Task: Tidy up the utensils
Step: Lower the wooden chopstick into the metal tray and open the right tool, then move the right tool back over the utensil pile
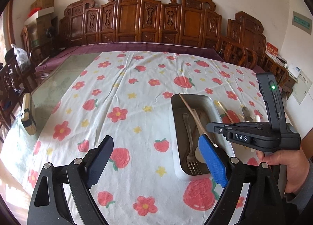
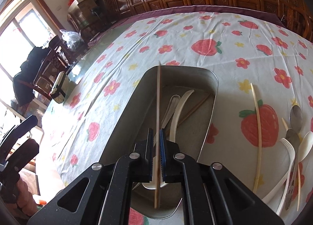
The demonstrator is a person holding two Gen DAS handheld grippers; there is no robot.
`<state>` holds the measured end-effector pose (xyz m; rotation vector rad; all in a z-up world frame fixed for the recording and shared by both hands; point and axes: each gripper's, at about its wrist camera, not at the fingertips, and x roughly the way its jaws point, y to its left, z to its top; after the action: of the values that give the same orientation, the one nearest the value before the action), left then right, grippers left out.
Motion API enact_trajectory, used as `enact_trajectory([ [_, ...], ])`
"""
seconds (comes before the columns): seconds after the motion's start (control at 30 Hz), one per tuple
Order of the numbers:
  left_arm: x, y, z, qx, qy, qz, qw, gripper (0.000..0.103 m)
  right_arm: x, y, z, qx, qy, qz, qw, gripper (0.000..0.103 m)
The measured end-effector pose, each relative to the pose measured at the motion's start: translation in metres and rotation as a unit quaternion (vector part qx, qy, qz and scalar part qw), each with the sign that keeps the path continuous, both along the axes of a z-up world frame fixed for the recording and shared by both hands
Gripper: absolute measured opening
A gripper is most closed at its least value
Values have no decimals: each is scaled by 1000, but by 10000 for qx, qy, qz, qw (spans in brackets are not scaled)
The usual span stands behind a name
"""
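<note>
Right wrist view: my right tool [image 2: 156, 147] pinches a wooden chopstick [image 2: 158, 95] over the metal tray [image 2: 212, 88], ready to drop; my left tool [image 1: 156, 158] gapes wide, empty.

White cloth [image 1: 137, 92] printed with red strawberries, red flowers and yellow stars. Grey metal tray [image 2: 209, 107]; pale wooden chopstick [image 2: 158, 95]. Black tongs [image 1: 156, 158] with blue pads [image 1: 213, 164].

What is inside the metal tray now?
Inside the metal tray: a metal fork, a white spoon, a chopstick. The right claw covers their near ends.
</note>
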<state>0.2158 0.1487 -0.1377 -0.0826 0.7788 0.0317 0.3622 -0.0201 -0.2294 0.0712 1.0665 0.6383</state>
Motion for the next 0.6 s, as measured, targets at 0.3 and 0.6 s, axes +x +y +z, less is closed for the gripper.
enact_trajectory([
  [0.3, 1, -14, 0, 77, 5, -120, 9999, 85, -13, -18, 21, 9, -327, 146, 9994, 9],
  [0.6, 8, -55, 7, 174, -49, -516, 9985, 85, -52, -83, 44, -225, -735, 88, 9970, 9],
])
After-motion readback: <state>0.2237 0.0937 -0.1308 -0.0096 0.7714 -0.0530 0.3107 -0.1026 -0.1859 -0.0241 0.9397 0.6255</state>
